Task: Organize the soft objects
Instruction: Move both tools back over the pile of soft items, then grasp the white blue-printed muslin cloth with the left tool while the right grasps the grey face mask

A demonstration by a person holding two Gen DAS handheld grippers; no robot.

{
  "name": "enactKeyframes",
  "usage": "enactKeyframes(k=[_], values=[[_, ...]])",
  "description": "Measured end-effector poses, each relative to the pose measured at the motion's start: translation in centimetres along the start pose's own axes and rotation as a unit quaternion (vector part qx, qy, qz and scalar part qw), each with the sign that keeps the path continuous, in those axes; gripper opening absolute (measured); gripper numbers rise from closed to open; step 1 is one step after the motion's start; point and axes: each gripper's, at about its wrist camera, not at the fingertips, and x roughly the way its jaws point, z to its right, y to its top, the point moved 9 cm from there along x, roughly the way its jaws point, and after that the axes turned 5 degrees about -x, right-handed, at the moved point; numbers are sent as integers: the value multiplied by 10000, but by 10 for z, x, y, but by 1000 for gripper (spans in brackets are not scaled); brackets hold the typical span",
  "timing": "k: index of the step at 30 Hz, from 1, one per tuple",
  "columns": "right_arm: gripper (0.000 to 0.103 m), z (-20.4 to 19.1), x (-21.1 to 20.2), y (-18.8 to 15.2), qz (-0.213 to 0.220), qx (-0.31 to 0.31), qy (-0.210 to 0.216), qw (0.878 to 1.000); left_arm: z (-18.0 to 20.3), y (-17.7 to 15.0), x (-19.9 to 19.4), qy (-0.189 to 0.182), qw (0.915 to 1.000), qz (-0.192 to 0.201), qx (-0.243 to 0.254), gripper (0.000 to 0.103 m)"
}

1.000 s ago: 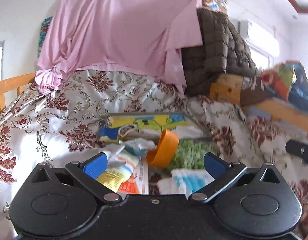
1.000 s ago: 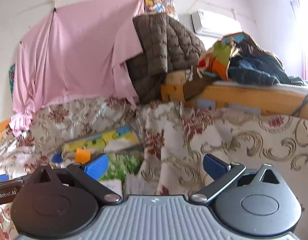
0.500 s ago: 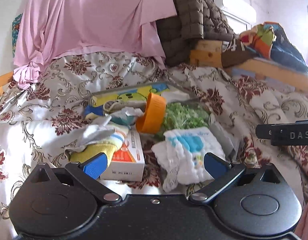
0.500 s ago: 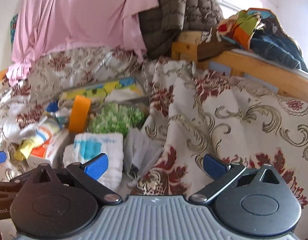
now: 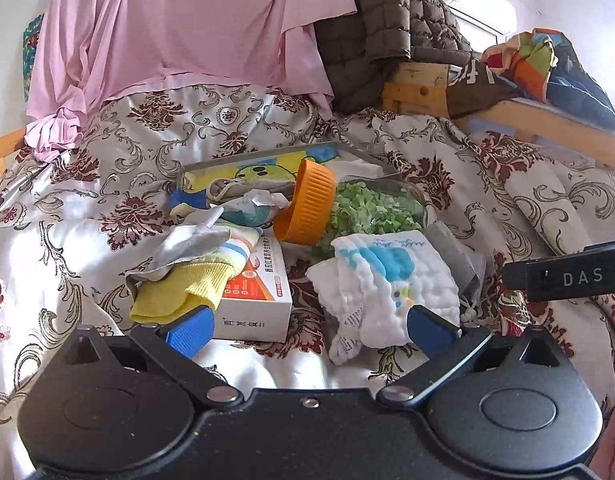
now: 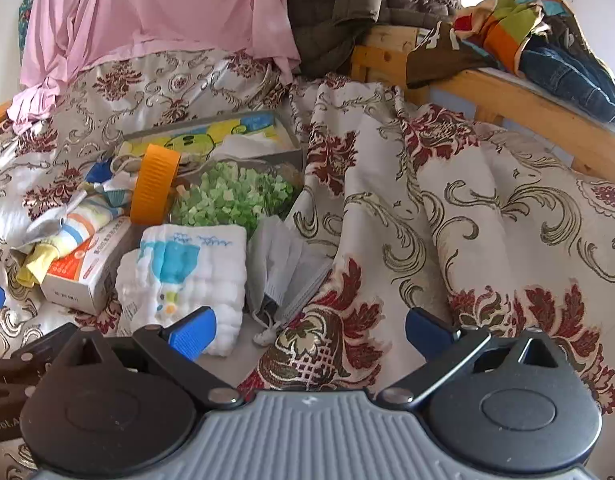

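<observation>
Grey masks (image 6: 285,268) clear only right view; left view mostly hides.

White box (image 5: 256,298) partly hidden under socks (image 5: 187,276); its print unreadable.

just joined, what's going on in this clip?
A person holds two handheld grippers over a bed covered by a floral quilt, facing a pile of small items. The left gripper and right gripper are both open and hold nothing. In front lie a folded white cloth, grey face masks, a yellow sock draped on a small box, and an orange lid. No soft item is picked up yet.
</observation>
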Motion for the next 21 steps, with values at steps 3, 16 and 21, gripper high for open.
enactKeyframes(k=[3,16,21], values=[[103,0,6,-2,-120,10,28,9999,5,-1,3,-9,10000,-68,-36,102],[103,0,24,11,-210,507,1099,9924,25,-10,15,-124,9996,-225,80,102],[103,1,45,34,-38,348,1517,9878,30,-5,25,-222,9995,-171,-128,102]])
